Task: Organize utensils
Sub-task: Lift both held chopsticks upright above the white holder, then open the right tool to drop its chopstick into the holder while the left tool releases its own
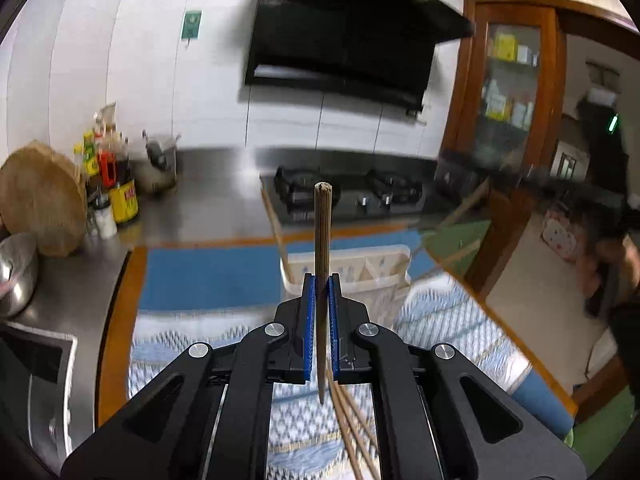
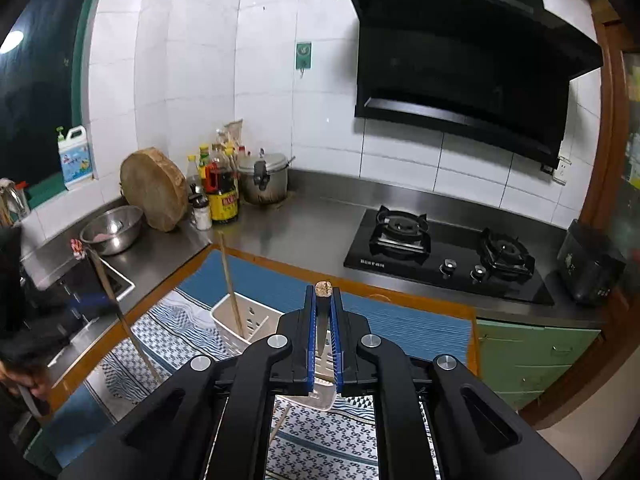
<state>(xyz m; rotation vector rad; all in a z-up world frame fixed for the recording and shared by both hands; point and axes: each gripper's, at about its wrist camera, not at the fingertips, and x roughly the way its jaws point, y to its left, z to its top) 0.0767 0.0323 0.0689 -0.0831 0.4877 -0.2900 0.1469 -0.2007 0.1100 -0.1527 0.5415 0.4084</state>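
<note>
Carry step: each hand-held gripper, left (image 1: 320, 280) and right (image 2: 323, 300), is clamped on one chopstick (image 1: 322, 232), next needing tip-down alignment over the white holder (image 2: 248, 320).

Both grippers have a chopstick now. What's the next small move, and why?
Probably carry the left gripper forward over the white holder and tip its chopstick in. Both grippers are shut on chopsticks, the holder sits just ahead on the mat, and one chopstick already stands in it. The right gripper can follow.
</note>
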